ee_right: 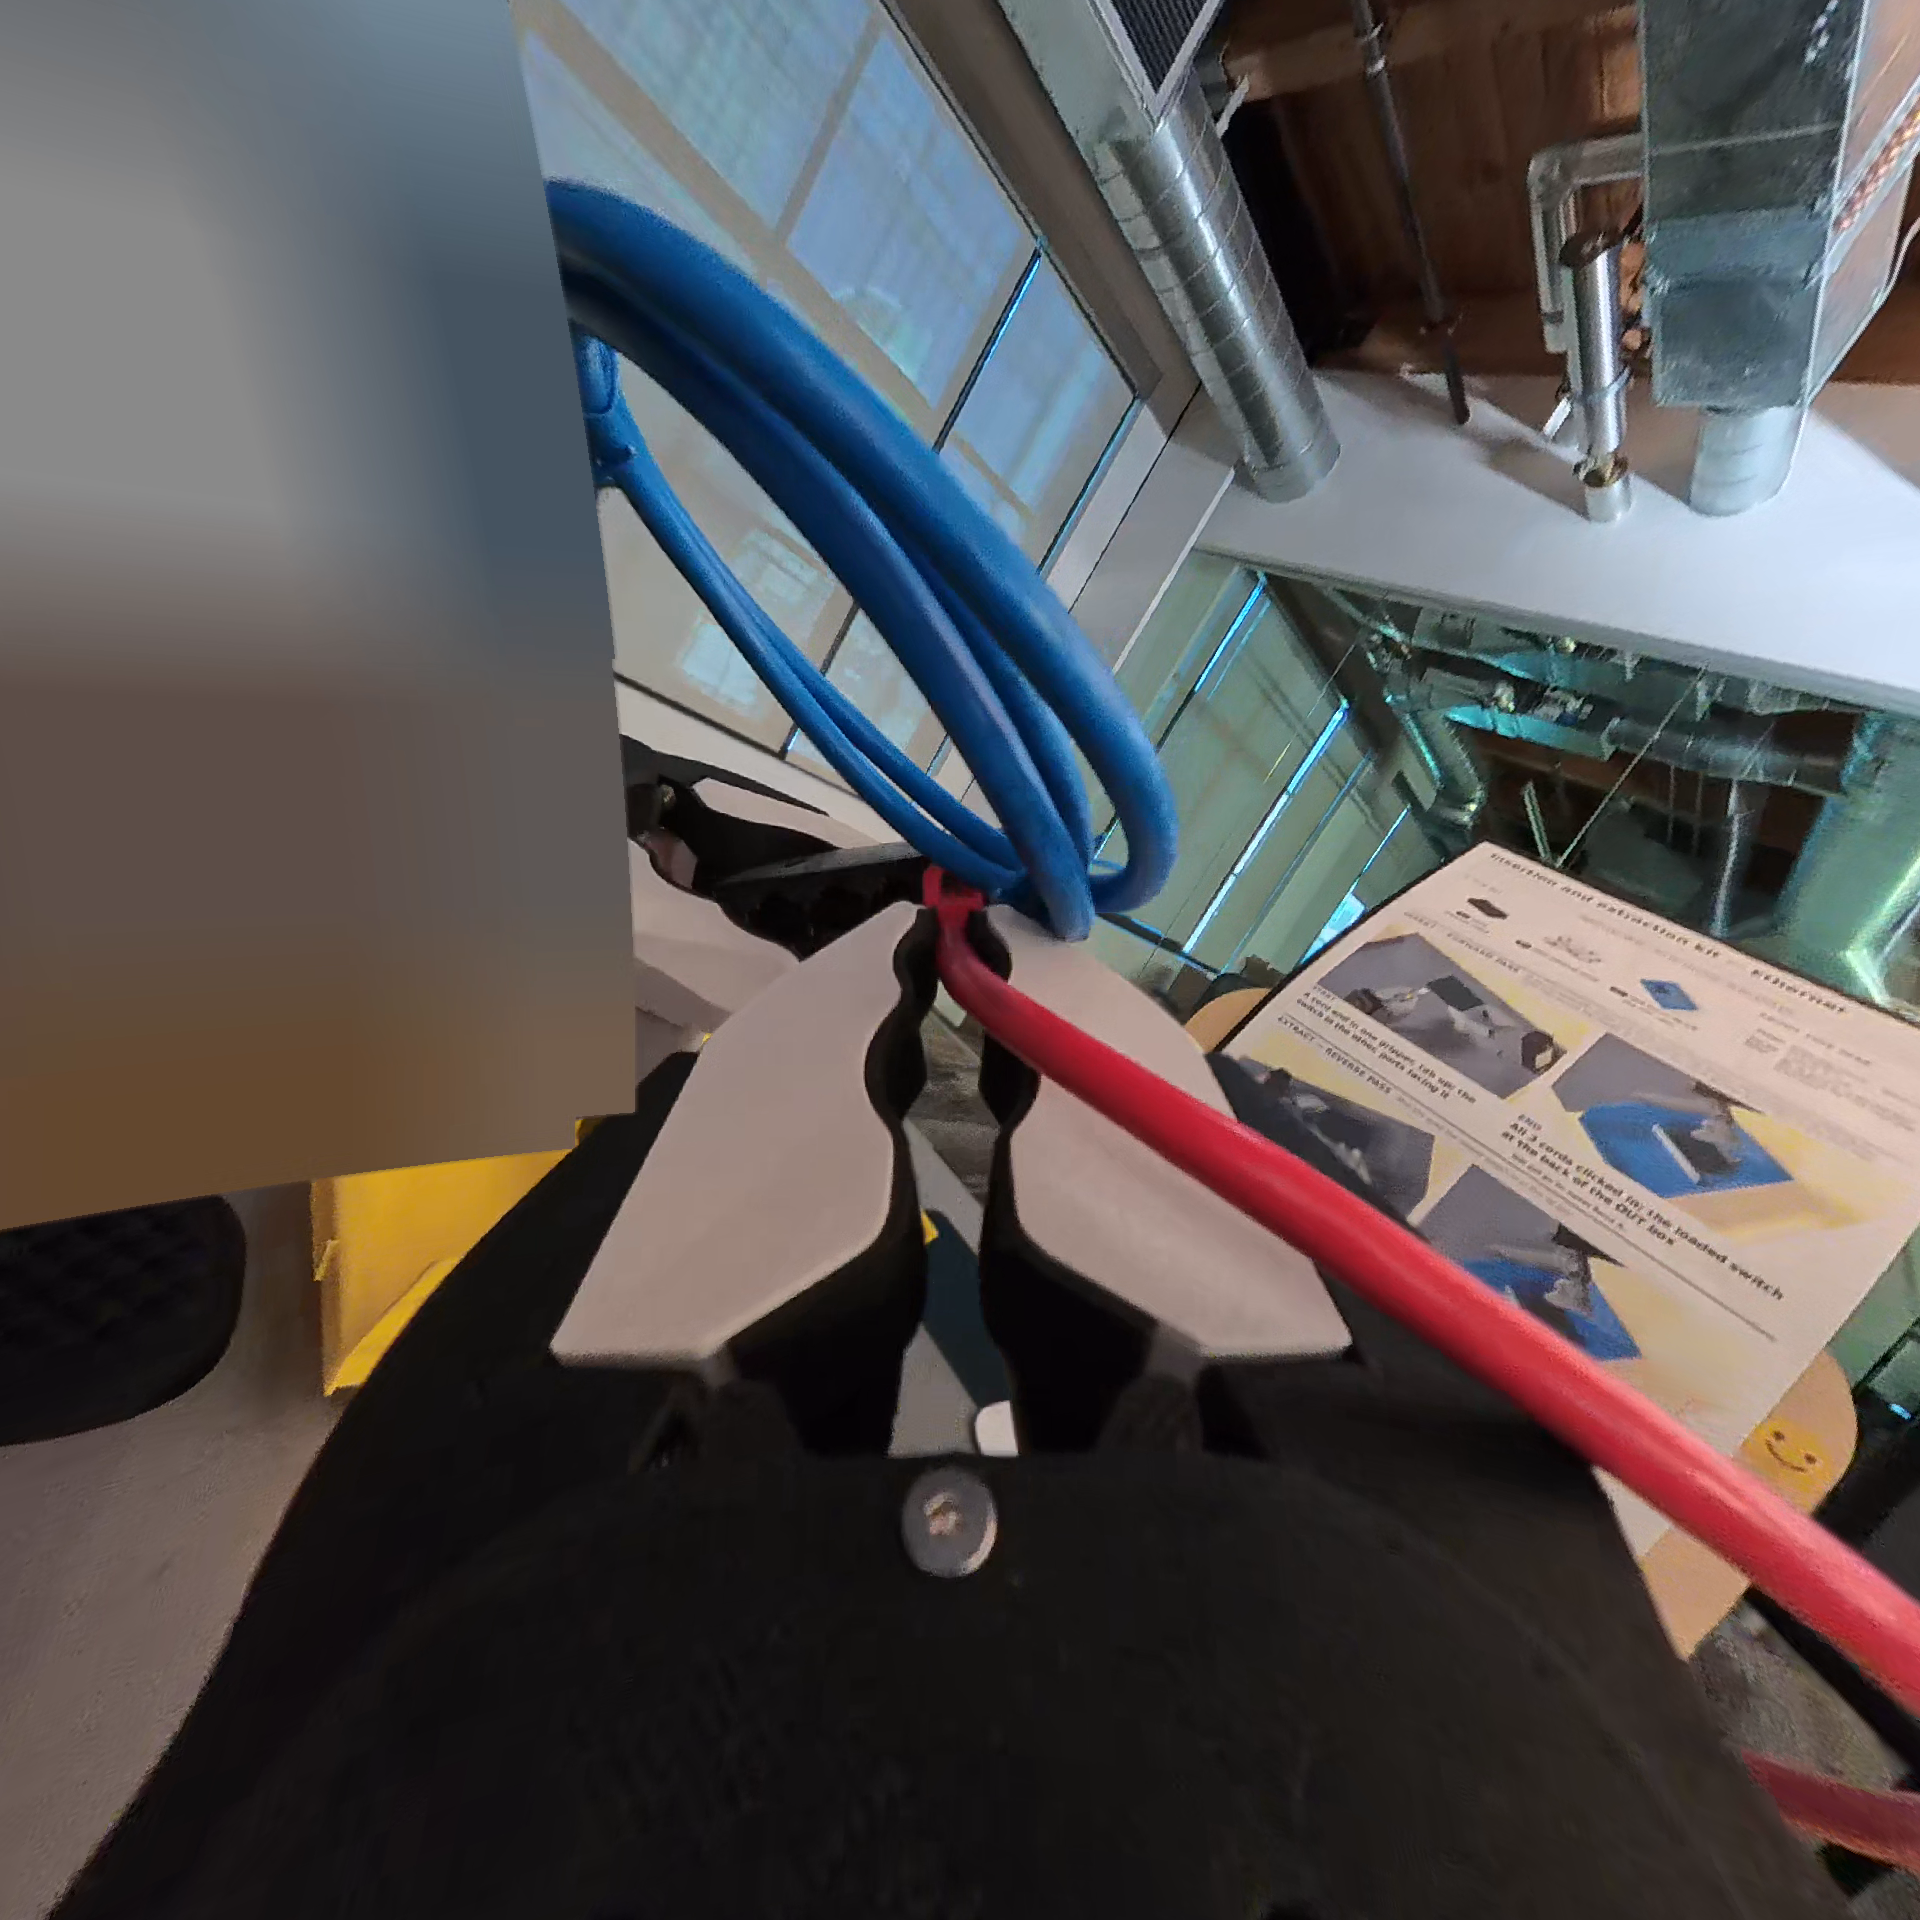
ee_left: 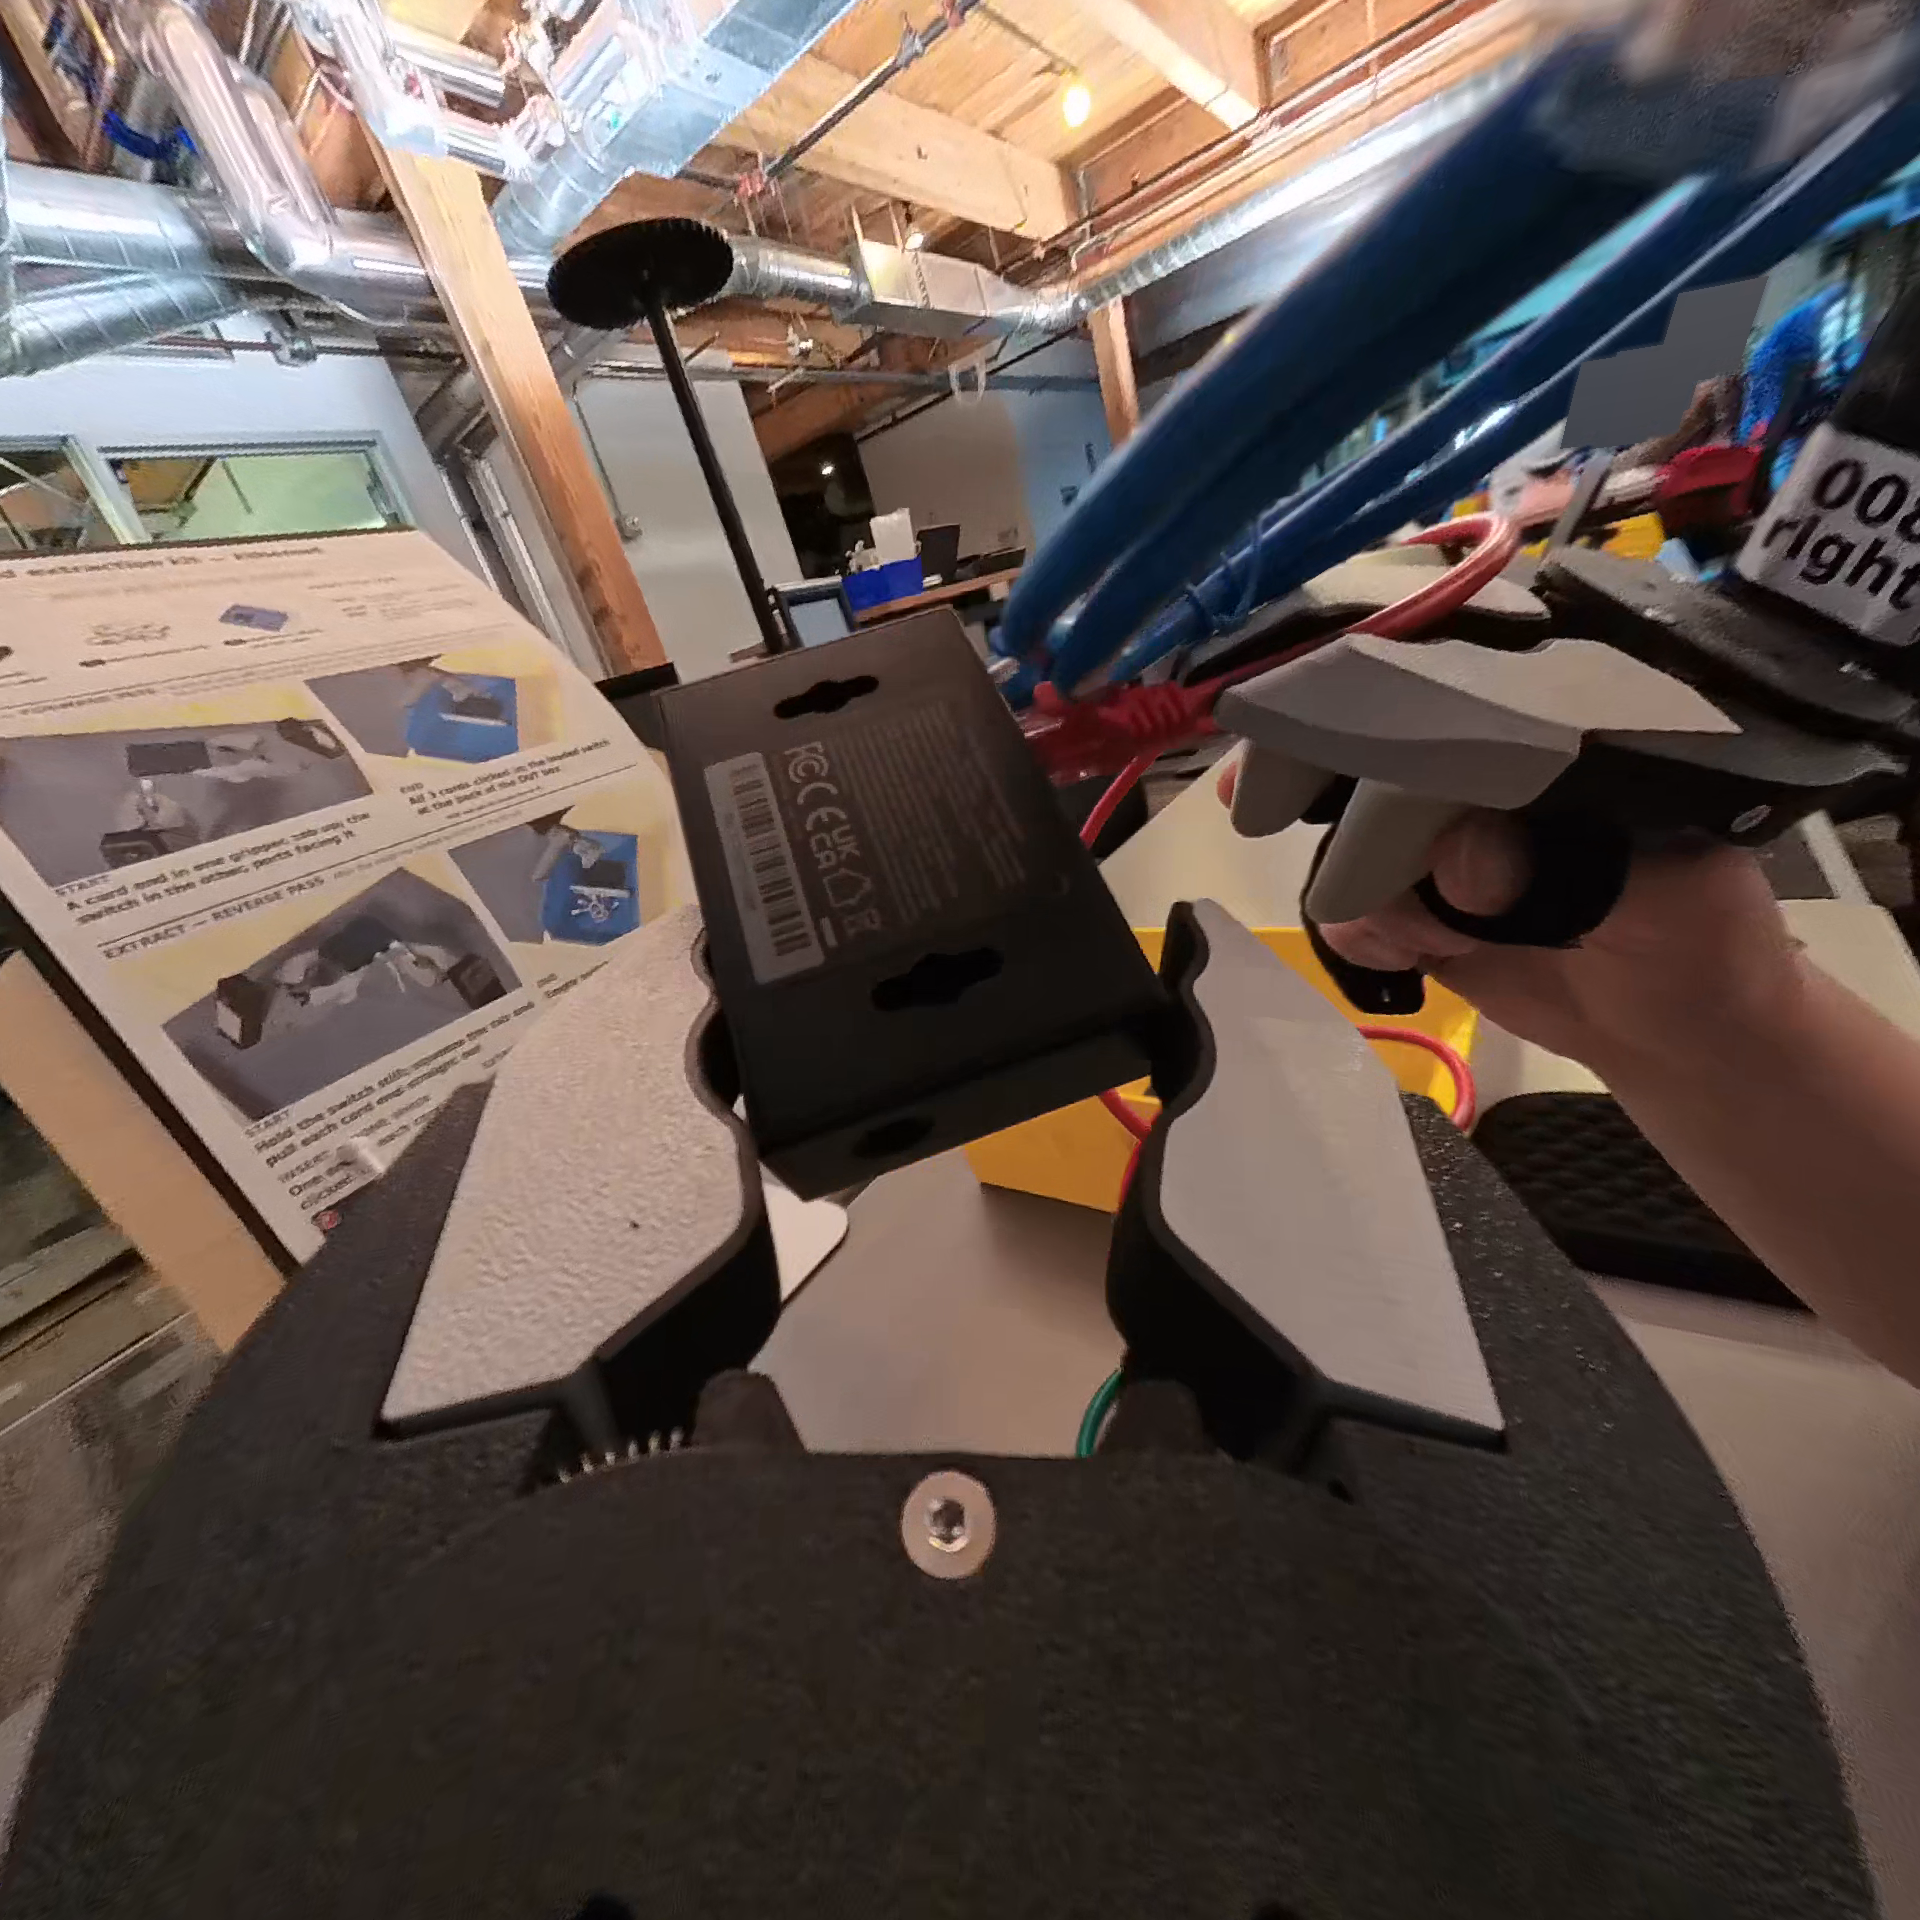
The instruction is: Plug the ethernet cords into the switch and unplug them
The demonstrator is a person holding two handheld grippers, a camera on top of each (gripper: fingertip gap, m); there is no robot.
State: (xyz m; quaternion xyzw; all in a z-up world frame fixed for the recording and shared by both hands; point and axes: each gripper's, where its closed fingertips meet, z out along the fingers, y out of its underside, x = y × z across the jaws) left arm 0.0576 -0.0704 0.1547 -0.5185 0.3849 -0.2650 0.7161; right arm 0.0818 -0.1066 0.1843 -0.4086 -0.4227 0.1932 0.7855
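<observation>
My left gripper (ee_left: 940, 1029) is shut on the black switch (ee_left: 894, 831) and holds it up in the air, with the labelled underside toward the camera. Blue ethernet cords (ee_left: 1164, 520) meet the switch's far edge and loop upward; they also show in the right wrist view (ee_right: 935, 582). My right gripper (ee_right: 951, 940) is shut on the red ethernet cord (ee_right: 1351, 1226) just behind its plug. The plug (ee_left: 1101, 717) sits at the switch's far right edge beside the blue ones. I cannot tell whether it is seated. The right gripper (ee_left: 1236, 717) comes in from the right, held by a hand.
A yellow bin (ee_left: 1049, 1153) sits on the white table below the switch. A black mat (ee_left: 1621, 1195) lies to its right. An instruction poster (ee_left: 312, 831) leans at the left and also shows in the right wrist view (ee_right: 1558, 1091). A black stand with a disc (ee_left: 644, 260) rises behind the switch. Some 6 cm of space lies between my two pairs of fingers.
</observation>
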